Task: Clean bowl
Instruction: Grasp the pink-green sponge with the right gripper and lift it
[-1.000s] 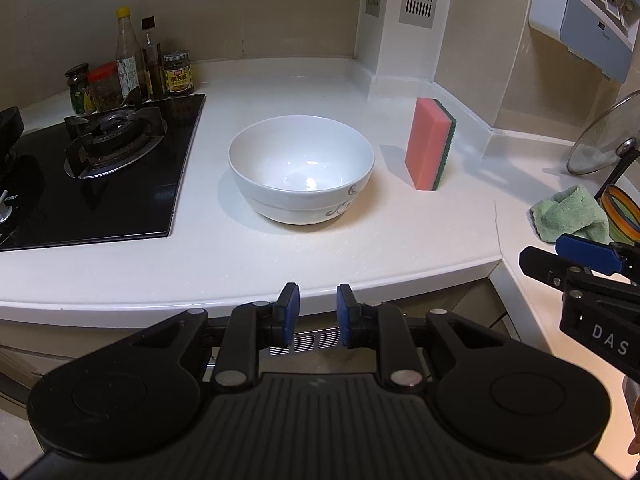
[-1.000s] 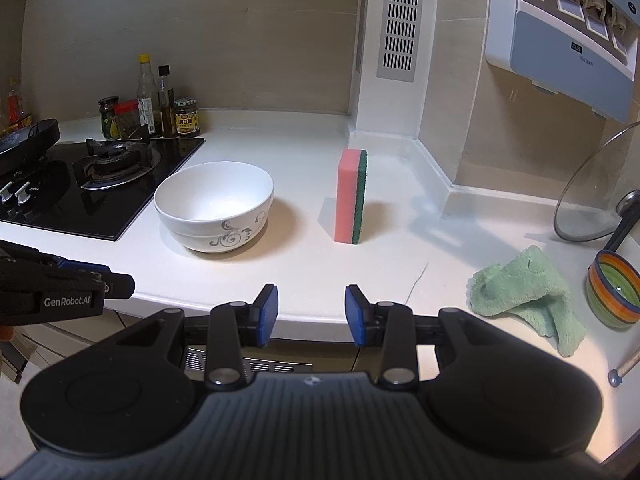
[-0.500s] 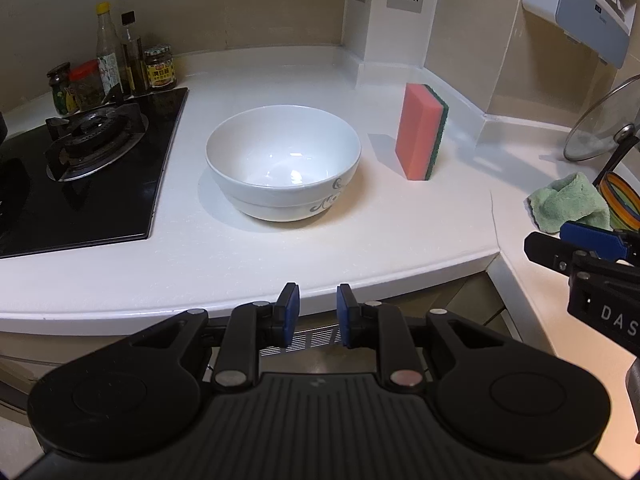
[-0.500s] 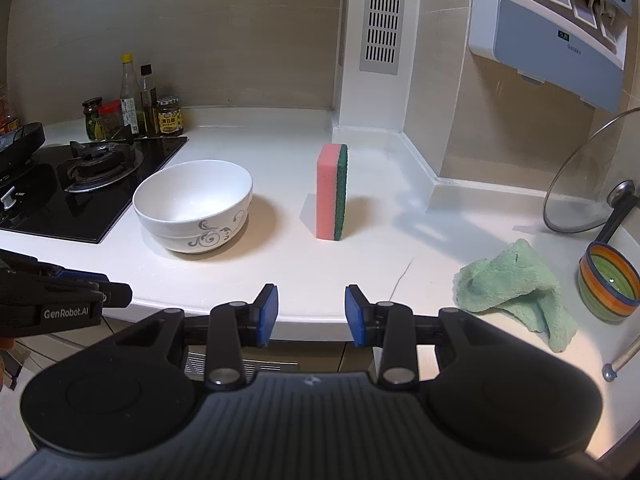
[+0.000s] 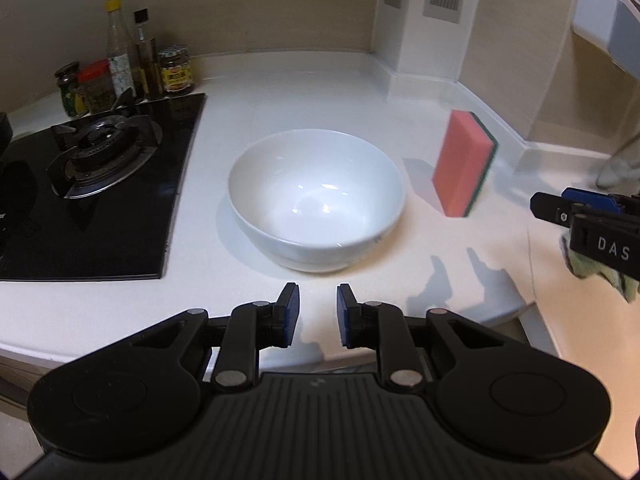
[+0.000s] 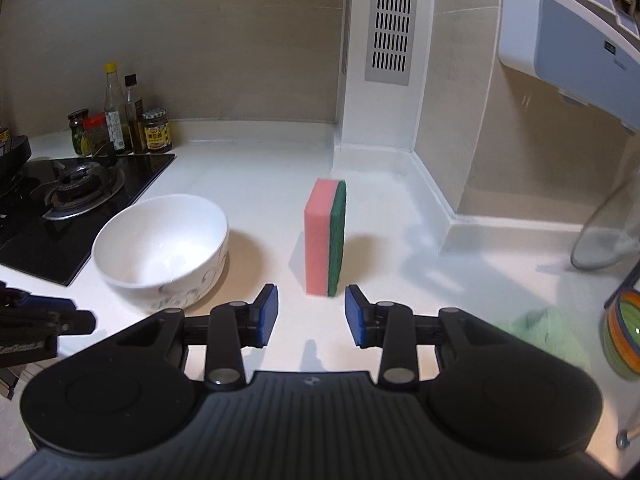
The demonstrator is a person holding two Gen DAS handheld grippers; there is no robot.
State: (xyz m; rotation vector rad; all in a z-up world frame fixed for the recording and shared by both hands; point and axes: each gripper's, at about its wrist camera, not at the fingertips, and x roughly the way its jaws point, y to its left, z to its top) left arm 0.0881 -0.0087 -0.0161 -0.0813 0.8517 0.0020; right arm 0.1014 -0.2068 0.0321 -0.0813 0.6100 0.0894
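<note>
Sponge (image 6: 325, 237) and bowl (image 5: 317, 198) sit side by side on the white counter (image 5: 260, 80), near each other but apart, and the two tools line up one to each. In the right wrist view the pink-and-green sponge stands upright on its narrow edge at centre frame, just beyond the right gripper (image 6: 311, 314), whose jaws are spread wider than the sponge's thickness and hold nothing; standing on edge, it offers its two broad faces to a pinch from either side, which looks like the reason it is set that way. The left gripper (image 5: 317, 315) hovers at the lower centre of its own view, jaws parted by a modest gap and empty, pointed at the near wall of the white bowl, which rests upright and appears empty. I judge the left tool is meant to steady the bowl by its rim while the right fetches the sponge. A black stove (image 5: 92, 184) lies at the left of the frame, a green cloth (image 6: 540, 336) at the lower right.
</note>
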